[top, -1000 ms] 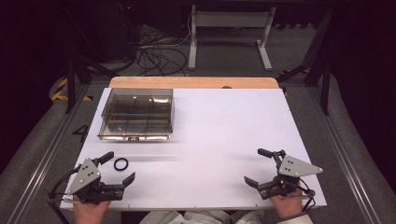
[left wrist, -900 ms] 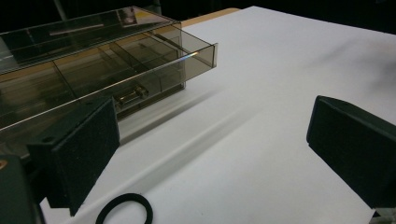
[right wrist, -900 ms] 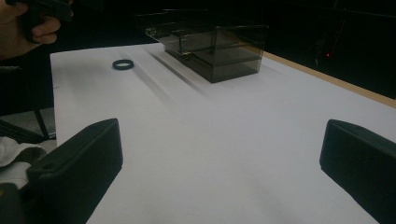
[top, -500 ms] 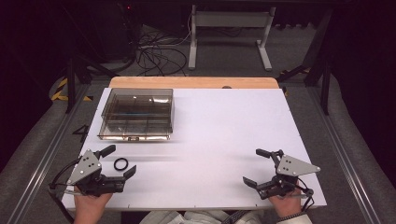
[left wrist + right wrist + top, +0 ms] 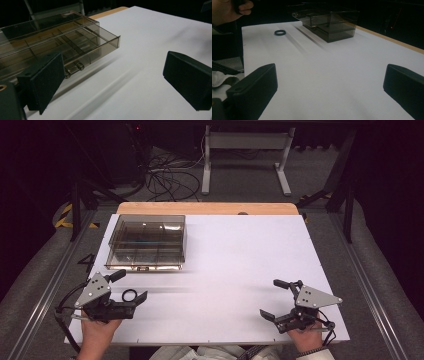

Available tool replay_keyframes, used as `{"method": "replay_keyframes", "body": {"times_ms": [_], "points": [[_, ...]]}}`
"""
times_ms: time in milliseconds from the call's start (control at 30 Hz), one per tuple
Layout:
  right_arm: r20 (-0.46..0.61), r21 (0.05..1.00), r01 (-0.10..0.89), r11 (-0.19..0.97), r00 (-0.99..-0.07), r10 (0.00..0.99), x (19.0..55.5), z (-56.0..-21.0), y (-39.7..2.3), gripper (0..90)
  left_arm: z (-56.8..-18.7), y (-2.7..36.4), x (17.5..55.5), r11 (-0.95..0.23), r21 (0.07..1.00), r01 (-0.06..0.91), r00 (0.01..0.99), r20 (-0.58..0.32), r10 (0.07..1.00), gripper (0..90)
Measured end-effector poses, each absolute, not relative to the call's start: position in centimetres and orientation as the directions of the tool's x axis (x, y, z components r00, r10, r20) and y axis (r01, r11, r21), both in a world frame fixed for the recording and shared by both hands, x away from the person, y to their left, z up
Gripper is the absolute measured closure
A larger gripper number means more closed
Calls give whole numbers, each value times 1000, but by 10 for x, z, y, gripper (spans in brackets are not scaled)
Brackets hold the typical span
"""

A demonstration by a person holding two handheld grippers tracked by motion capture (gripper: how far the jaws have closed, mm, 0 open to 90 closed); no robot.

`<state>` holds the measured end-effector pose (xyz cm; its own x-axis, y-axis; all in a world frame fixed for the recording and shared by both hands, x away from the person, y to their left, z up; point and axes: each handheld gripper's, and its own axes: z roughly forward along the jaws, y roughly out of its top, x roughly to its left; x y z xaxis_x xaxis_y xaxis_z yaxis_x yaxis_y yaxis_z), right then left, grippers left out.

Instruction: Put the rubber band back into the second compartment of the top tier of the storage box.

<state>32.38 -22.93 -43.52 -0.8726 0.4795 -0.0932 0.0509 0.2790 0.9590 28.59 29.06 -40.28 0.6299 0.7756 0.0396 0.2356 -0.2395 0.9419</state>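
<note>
A small black ring (image 5: 129,295) lies flat on the white table (image 5: 240,255) near its front left corner. My left gripper (image 5: 131,286) is open, with one jaw on each side of the ring and no contact that I can see. Just beyond it stands a smoky clear plastic box (image 5: 147,241) with compartments and a latch on its front. In the left gripper view my left gripper (image 5: 115,82) faces that box (image 5: 57,47). My right gripper (image 5: 270,298) stands open over bare table at the front right. Its own view shows the right gripper (image 5: 329,87), the ring (image 5: 280,32) and the box (image 5: 329,22) far off.
A wooden strip (image 5: 210,208) runs along the table's far edge. Dark floor with cables and a metal stand (image 5: 245,150) lies behind it. The hand (image 5: 229,10) on the left gripper appears at the top left of the right gripper view.
My left gripper has moved forward and a little right, so its open jaws now flank the ring. The right gripper has barely shifted. Ring and box stay put.
</note>
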Motion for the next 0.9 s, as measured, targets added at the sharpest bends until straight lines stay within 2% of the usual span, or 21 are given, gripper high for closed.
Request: {"method": "replay_keyframes", "body": {"times_ms": [467,700,900], "points": [[-95,958,49,283,-876,473,324,-435,-229,1,-402,290,294,-257,930,262,637,33,770,65],[-86,958,54,280,-880,467,324,-436,-228,2,-399,292,294,-257,920,296,641,8,768,126],[-85,959,54,279,-883,462,324,-436,-228,1,-396,292,294,-352,883,312,653,70,754,224]]}}
